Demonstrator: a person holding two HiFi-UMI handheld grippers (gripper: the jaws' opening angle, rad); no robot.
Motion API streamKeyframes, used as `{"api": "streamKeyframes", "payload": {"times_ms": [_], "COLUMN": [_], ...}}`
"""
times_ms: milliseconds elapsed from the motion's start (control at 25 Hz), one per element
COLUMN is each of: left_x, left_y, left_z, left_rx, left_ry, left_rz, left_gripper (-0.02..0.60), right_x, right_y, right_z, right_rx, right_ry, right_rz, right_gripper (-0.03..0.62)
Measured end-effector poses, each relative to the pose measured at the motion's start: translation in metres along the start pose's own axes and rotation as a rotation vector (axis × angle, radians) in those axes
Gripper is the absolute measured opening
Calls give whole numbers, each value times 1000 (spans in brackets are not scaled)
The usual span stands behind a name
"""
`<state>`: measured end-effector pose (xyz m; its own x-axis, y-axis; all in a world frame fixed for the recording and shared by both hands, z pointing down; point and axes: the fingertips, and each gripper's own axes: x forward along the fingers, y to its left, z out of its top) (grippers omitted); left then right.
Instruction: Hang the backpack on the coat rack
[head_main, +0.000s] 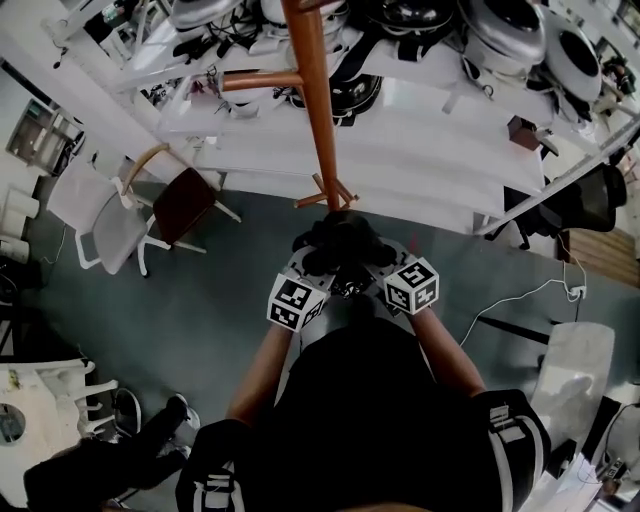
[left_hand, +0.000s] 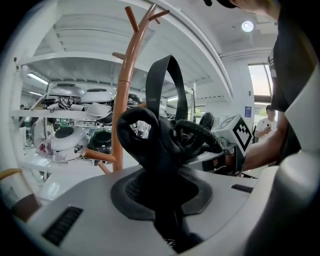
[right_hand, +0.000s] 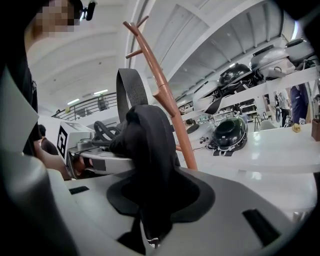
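I'm holding the backpack (head_main: 340, 242) up near the coat rack (head_main: 318, 120), left tongs (left_hand: 162, 200) and right tongs (right_hand: 150, 200) each pinching soft, floppy fabric beside its top loop (left_hand: 167, 82); it's probably weighing little.

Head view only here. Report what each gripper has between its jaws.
Observer: The left gripper is shut on a bunched black strap of the backpack.
Operator: Now the right one.
Observer: The right gripper is shut on black backpack fabric too, and the fabric bulges up above its jaws.
Operator: Tell me where the carry loop is.
Observer: The carry loop stands upright and open above the bunch. In the left gripper view it shows just right of the coat rack pole, lower than the top pegs, and it is on no peg.
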<state>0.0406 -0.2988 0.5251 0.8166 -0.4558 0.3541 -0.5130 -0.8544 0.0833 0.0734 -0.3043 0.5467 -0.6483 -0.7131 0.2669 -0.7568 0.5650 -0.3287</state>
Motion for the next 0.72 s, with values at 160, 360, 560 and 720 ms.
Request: {"api": "streamKeyframes", "payload": {"times_ms": [160, 360, 560, 720], "left_x": [11, 23, 37, 47], "left_y": [9, 21, 31, 40], "left_z": [5, 5, 1, 2], "left_rx": [-14, -42, -71, -85], "left_ry": [-1, -2, 5, 12], "left_rz": [23, 60, 94, 119], "left_gripper": [84, 84, 84, 84], "right_x": [6, 18, 27, 36], "right_y": [-12, -26, -42, -54], "right_z": [6, 8, 6, 8], "right_rx": [-2, 0, -6, -4], "right_ry": [17, 40, 66, 80], "right_rz": [24, 54, 83, 108], "right_gripper": [127, 127, 127, 127]}}
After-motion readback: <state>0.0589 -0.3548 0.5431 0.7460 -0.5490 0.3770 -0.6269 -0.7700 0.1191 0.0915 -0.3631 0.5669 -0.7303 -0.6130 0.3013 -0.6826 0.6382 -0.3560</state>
